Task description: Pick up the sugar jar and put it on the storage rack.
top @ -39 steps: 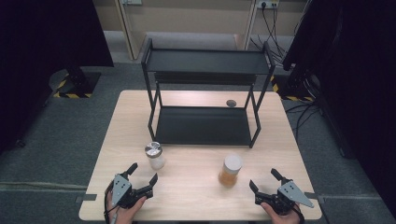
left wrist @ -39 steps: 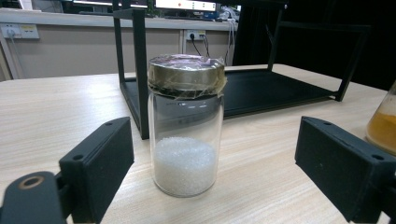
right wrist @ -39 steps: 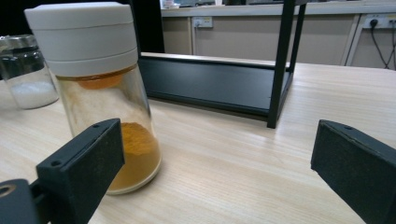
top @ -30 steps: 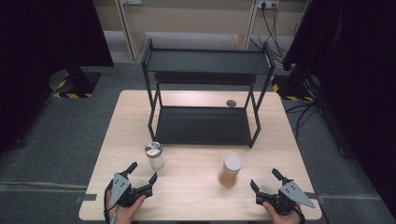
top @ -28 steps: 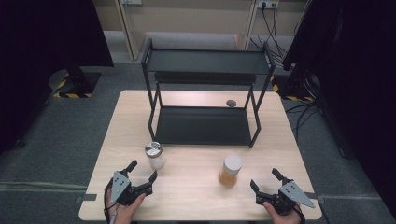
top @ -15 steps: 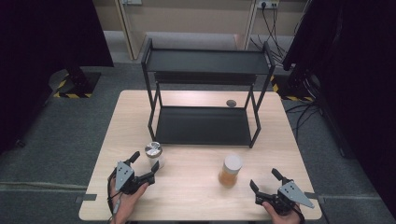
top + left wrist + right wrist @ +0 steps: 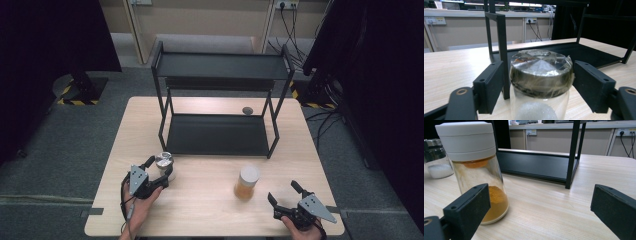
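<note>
High view: a light wooden table (image 7: 210, 210) carries a black two-tier rack (image 7: 220, 100) at its far half, with a small dark round object (image 7: 247, 110) on the tabletop just behind the rack's lower shelf. Near the front left, the left gripper (image 7: 159, 169), held in the person's left hand (image 7: 142, 200), brackets a silver-lidded glass jar (image 7: 164, 162) that stands upright on the table just in front of the rack's front-left leg. Left gripper view: the jar (image 7: 540, 82), its metal lid wrapped in clear film and white granules visible in its base, sits between the two black jaws; the jaws have just been closing on it, and narrow gaps remain on both sides of the lid, so the pads do not yet press on it. At the front right, the right gripper (image 7: 286, 192) rests with jaws spread wide and nothing between them. Just beside it to the left, a white-capped jar of orange powder (image 7: 246, 183) stands upright; in the right gripper view this jar (image 7: 477, 172) rises behind the left-hand jaw, apart from the pads.
</note>
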`<state>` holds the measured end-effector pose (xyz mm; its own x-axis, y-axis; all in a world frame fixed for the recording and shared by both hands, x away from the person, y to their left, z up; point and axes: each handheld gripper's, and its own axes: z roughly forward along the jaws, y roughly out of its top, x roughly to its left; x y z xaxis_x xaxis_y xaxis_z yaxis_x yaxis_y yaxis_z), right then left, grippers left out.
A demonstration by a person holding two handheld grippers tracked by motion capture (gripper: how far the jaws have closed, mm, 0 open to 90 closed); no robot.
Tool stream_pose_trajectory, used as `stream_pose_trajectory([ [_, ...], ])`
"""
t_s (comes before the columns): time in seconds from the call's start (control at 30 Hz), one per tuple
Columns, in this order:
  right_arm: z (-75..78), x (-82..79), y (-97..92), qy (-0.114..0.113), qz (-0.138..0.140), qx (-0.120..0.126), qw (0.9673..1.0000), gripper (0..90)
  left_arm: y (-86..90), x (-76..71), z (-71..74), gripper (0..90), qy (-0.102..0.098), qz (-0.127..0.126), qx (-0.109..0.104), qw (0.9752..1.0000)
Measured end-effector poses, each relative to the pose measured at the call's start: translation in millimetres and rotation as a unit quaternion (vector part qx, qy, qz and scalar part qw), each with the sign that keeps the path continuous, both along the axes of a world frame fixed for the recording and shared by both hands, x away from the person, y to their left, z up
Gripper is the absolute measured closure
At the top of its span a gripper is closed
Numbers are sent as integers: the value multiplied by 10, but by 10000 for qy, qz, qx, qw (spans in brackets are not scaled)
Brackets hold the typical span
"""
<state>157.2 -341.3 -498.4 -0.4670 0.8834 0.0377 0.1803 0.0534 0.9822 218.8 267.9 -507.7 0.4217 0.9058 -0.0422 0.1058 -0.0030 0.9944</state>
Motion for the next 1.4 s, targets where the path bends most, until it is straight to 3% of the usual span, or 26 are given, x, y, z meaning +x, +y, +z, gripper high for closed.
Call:
stream_pose_trajectory([
  [0.33,0,1,-3,0,10,0,10000,29,-51,58,28,344,-61,-5,170,9998],
  [0.67,4,3,0,4,10,-15,10000,29,-64,47,63,350,-66,49,103,9999],
  [1.03,3,5,-4,8,17,-5,10000,29,-103,-36,318,350,-427,59,-15,9991],
  [1.4,5,6,-5,16,20,-3,10000,29,-115,-32,483,350,-485,12,-107,9988],
])
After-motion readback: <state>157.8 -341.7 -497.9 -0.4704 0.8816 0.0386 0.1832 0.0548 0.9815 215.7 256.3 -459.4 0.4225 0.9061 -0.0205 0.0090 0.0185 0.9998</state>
